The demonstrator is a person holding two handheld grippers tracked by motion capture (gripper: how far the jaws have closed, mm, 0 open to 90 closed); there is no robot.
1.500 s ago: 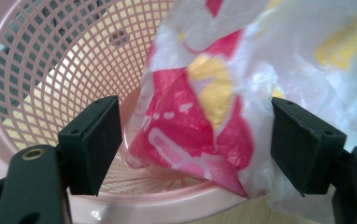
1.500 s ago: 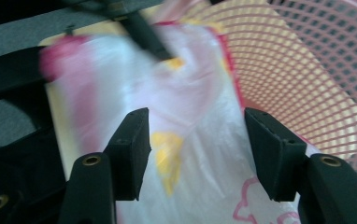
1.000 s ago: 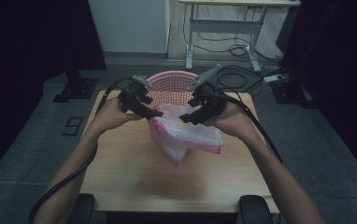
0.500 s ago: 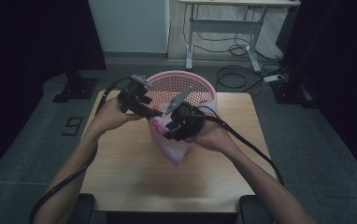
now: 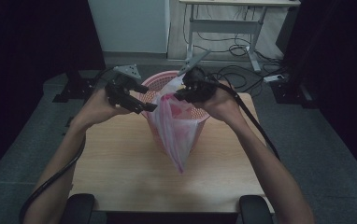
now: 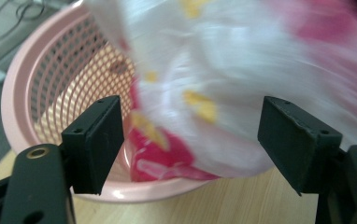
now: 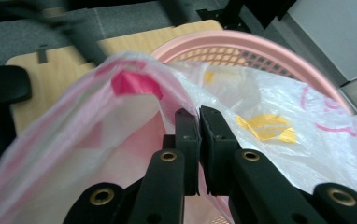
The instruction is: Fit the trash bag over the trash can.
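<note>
High view: a person at a wooden table holds a two-jaw gripper in each hand above a pink perforated basket that stands at the middle of the tabletop's far edge. A translucent plastic bag, white with pink and yellow print, hangs stretched between the two grippers in front of the basket, its lower tip pointing down over the middle of the tabletop.

Right gripper: its jaws have just been closing and now stand pressed together on a fold of the bag's upper rim, as the right gripper view shows, with the film bunched at the jaw tips and the basket rim behind it.

Left gripper: its tip lies at the bag's left upper edge. In the left gripper view the jaws stand wide apart with the blurred bag between and beyond them; whether either pad touches the film cannot be told. The basket appears behind the left jaw.
</note>
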